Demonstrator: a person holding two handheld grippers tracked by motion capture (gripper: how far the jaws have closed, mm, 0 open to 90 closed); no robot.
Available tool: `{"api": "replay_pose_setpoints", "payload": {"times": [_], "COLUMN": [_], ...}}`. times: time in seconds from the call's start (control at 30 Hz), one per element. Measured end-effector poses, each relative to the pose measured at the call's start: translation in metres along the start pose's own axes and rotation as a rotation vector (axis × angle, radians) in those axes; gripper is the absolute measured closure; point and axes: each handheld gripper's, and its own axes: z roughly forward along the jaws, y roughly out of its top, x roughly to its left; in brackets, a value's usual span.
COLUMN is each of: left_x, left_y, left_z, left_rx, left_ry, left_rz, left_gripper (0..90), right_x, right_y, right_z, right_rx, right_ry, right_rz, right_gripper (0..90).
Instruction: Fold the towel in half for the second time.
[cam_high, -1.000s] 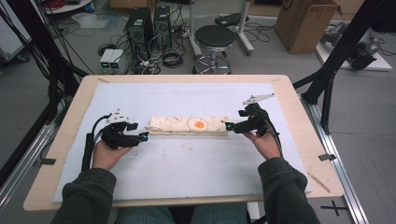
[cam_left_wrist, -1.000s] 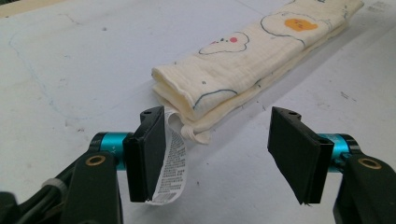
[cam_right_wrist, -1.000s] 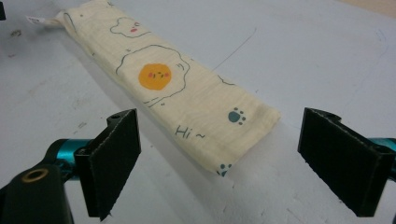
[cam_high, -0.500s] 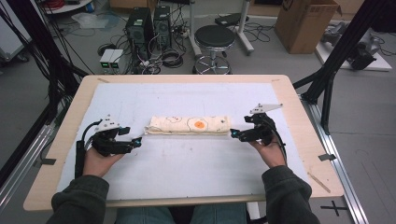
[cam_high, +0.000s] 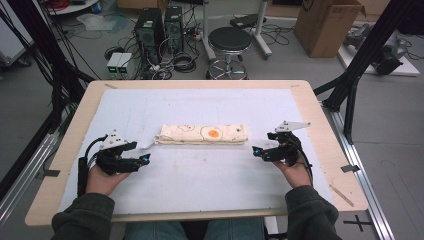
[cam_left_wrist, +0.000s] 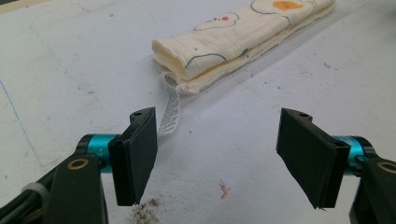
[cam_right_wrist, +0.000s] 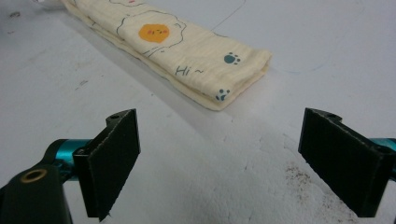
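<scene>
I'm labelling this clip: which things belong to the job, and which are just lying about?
Job:
- folded cloth with its care tag
- left gripper, open
- right gripper, open

Lying about:
- stool
- cardboard box
- computer towers

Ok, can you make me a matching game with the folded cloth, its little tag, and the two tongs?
Things:
1. folded cloth
2. white tag
3. left tongs
4. right tongs

Places or states:
A. hangs out of the cloth's end
B. open, off the cloth's end with the paw prints
C. lies in the middle of the table
D. open, close to the tag

Pairs: 1-C, 2-A, 3-D, 4-B
</scene>
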Motion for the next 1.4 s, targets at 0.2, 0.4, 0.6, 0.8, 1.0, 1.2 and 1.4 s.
{"api": "replay_pose_setpoints", "payload": {"times": [0.2,0.4,0.6,0.8,1.0,1.2,1.4], "left_x": [-0.004,-0.002,-0.004,-0.007,-0.009,-0.012,-0.015], "left_y": [-0.007,-0.014,-0.019,-0.02,-0.023,-0.026,-0.031], "left_z": [-0.003,-0.009,-0.014,-0.02,-0.023,-0.027,-0.031], "left_rx": [0.004,0.001,0.0,-0.001,0.007,0.015,0.021], "left_ry": [-0.002,0.004,0.008,0.014,0.022,0.031,0.037], "left_rz": [0.002,-0.009,-0.012,-0.004,-0.002,0.01,0.007], "left_gripper": [29.7,29.3,29.0,29.0,28.9,28.8,28.6], "right_x": [0.003,0.005,0.006,0.008,0.01,0.012,0.013], "right_y": [-0.007,-0.012,-0.018,-0.026,-0.031,-0.036,-0.043], "right_z": [-0.003,-0.006,-0.012,-0.017,-0.024,-0.031,-0.038], "right_rx": [-0.002,-0.009,-0.018,-0.021,-0.032,-0.045,-0.056], "right_ry": [0.0,0.002,-0.004,-0.006,-0.011,-0.02,-0.029], "right_rz": [-0.001,0.0,0.001,-0.001,0.011,0.014,0.015], "right_gripper": [12.1,12.1,12.1,12.0,12.0,12.0,12.0]}}
